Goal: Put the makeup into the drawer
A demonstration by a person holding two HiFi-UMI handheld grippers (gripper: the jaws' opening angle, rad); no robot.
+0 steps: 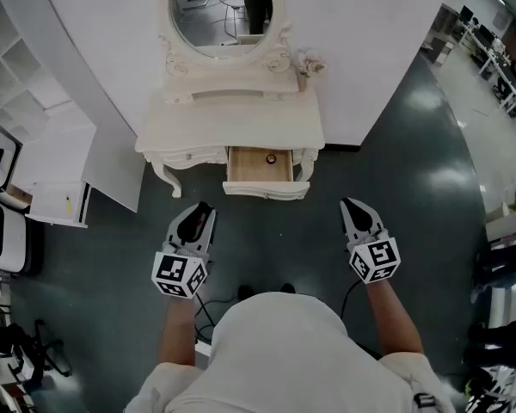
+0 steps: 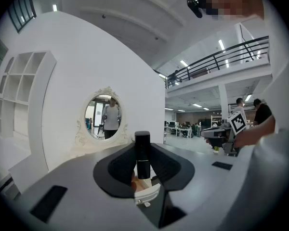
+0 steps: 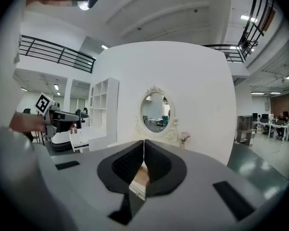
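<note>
A black lipstick tube (image 2: 142, 157) stands upright between the pads of my left gripper (image 2: 143, 146), which is shut on it. In the head view the left gripper (image 1: 199, 211) hovers over the dark floor, in front and to the left of the open drawer (image 1: 267, 188) of the white dressing table (image 1: 232, 123). The tube itself is hidden in that view. A small dark round item (image 1: 271, 157) lies at the back of the drawer. My right gripper (image 1: 351, 205) hangs to the drawer's right, and its jaws (image 3: 144, 150) are shut on nothing.
An oval mirror (image 1: 228, 11) tops the table, with a small flower vase (image 1: 305, 62) at its right. A white panel (image 1: 112, 175) and a shelf unit (image 1: 17, 67) stand to the left, with carts (image 1: 0, 231) beyond. The person's shoes (image 1: 267, 292) are below.
</note>
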